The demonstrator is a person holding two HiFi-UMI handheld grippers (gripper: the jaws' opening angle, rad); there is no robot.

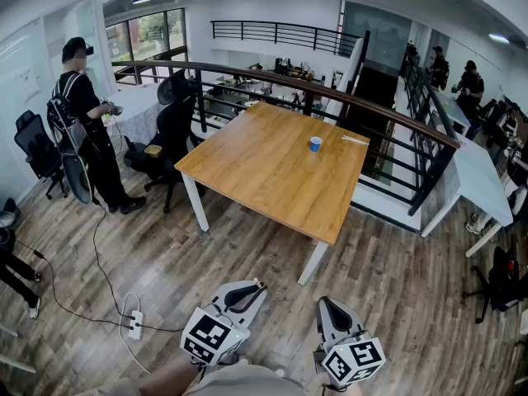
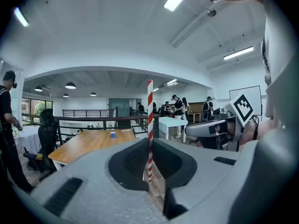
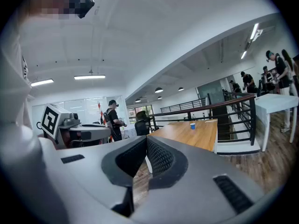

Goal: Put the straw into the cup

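The left gripper (image 2: 149, 143) pinches an upright red-and-white striped straw (image 2: 150, 111), the right gripper (image 3: 146, 143) is closed and empty, and a small blue cup (image 1: 316, 143) stands above centre on the wooden table (image 1: 264, 172).

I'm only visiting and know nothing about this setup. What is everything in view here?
wooden table: one, light brown, middle of the room
cup: one, blue, on the wooden table's far part
office chair: one, black, at the wooden table's left side
white table: one, white, to the right
power strip: one, white, on the floor at left
standing person: one, dressed in black, far left
straw: one, red-and-white striped, upright in the left gripper
left gripper: one, grey, shut on the straw
right gripper: one, grey, shut, holding nothing
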